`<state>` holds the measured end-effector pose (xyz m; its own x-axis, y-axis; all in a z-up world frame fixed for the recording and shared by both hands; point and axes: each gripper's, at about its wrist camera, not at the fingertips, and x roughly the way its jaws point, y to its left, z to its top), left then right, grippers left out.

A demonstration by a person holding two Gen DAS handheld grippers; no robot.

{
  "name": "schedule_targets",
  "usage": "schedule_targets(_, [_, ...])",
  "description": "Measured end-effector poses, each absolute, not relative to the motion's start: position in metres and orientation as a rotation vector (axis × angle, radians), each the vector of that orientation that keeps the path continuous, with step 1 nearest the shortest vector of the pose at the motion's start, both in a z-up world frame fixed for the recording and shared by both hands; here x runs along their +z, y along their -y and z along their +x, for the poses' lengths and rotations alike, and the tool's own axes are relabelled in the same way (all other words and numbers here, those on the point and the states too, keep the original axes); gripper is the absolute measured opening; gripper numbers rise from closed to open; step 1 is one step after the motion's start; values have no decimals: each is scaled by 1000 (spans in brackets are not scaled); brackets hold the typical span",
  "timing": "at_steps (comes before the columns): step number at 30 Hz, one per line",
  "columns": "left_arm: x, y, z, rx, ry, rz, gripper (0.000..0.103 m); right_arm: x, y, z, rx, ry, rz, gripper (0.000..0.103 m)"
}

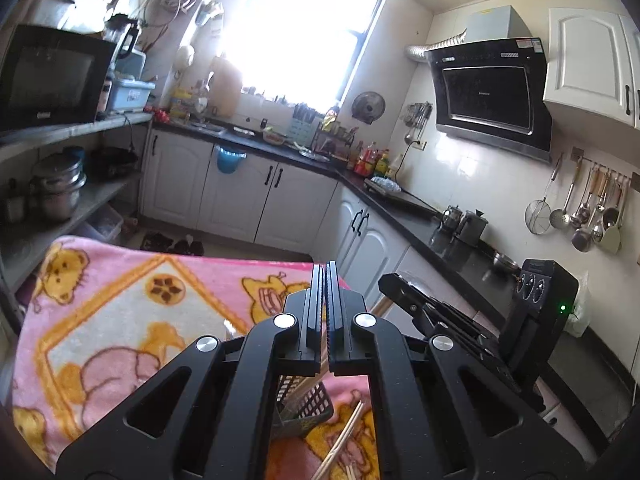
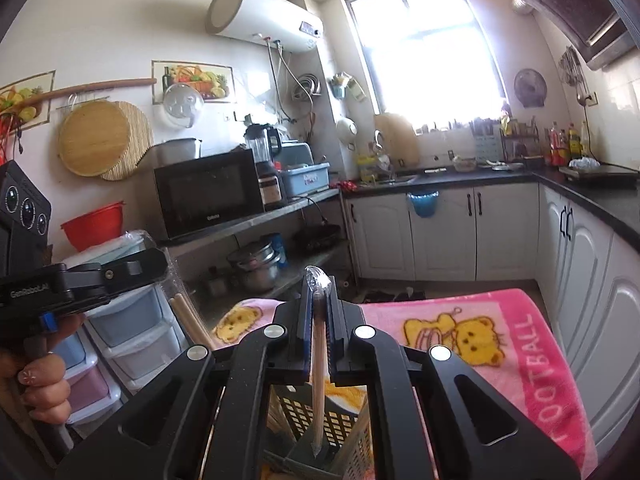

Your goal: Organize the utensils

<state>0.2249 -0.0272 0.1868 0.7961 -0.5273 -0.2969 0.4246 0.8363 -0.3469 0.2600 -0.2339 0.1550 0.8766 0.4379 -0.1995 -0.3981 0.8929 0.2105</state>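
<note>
Right gripper (image 2: 319,292) pinching a wrapped chopstick (image 2: 319,364), upright between its fingers, lower tip hanging over a dark slotted basket (image 2: 340,420). Left gripper (image 1: 326,276) pressed together, holding nothing. Beneath both, the basket resting on a pink bear-print blanket (image 1: 120,312), loose chopsticks (image 1: 344,440) lying just beside it. At left edge of the right view, a hand (image 2: 40,384) gripping the other handle. Beyond, kitchen counter (image 1: 400,208) and bright window (image 1: 304,32).

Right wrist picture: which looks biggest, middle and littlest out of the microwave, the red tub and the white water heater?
1. Microwave, the largest in this view.
2. White water heater, a bit smaller, though it hangs farther off, so its real size is unsure.
3. Red tub, the smallest, partly hidden.
</note>
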Motion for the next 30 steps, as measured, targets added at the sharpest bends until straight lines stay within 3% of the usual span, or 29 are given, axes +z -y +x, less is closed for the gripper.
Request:
schedule_targets(12, [142, 26, 241, -492, -496, -301, 0, 121, 233, 264, 418, -322, 199, 7])
schedule_targets(15, [135, 26, 242, -488, -515, -305, 0, 116, 236, 263, 413, -342, 210, 21])
schedule_targets(19, [128, 22, 239, -471, -528, -310, 1, 110, 241, 259, 401, -362, 225, 25])
schedule_targets(30, [124, 1, 209, -430, -489, -341, 37, 97, 257, 238, 352, -408, 231, 47])
